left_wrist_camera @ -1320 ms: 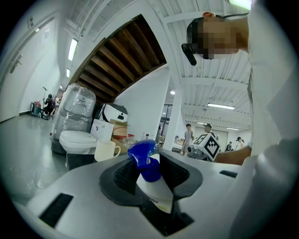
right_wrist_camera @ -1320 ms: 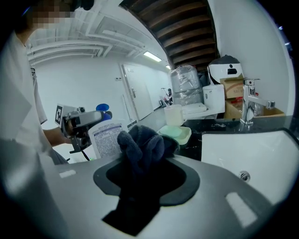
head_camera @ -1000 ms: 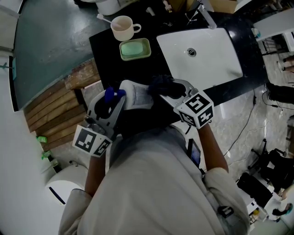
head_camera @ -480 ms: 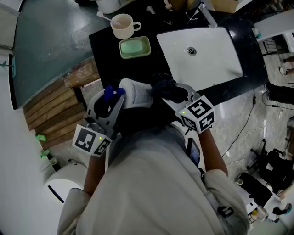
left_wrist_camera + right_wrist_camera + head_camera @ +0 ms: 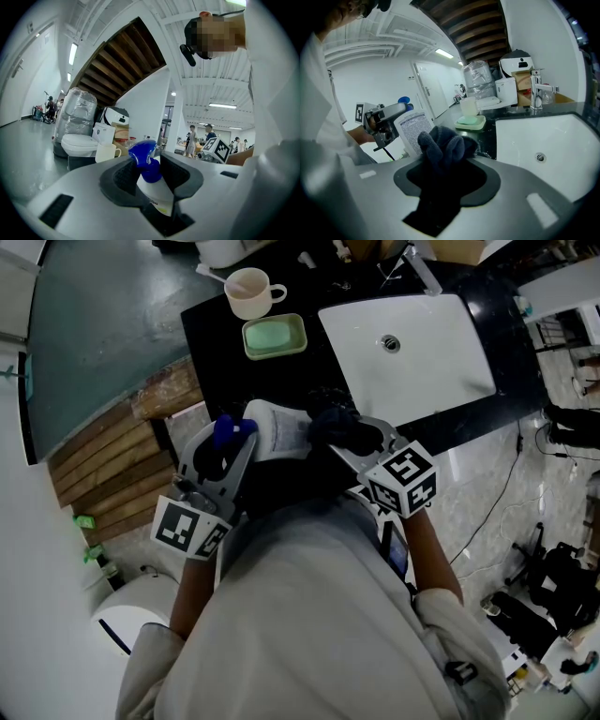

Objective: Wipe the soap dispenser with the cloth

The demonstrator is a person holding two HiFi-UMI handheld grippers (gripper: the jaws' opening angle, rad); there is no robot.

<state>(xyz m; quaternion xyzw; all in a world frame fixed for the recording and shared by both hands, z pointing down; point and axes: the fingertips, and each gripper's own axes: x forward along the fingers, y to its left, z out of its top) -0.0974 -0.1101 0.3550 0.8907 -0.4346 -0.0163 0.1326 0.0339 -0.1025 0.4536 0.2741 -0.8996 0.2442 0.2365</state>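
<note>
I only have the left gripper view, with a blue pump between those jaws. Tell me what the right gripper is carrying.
Observer: The right gripper is shut on a dark blue cloth, which bunches up past the jaw tips.
Operator: Now tell me where that cloth is relative to the soap dispenser.
Observer: In the head view the cloth looks pressed to the far end of the soap dispenser, opposite the pump end that the left gripper clamps.
Operator: Report what lies beyond them.
Observer: A white sink is set in the black counter, just past the right gripper.
</note>
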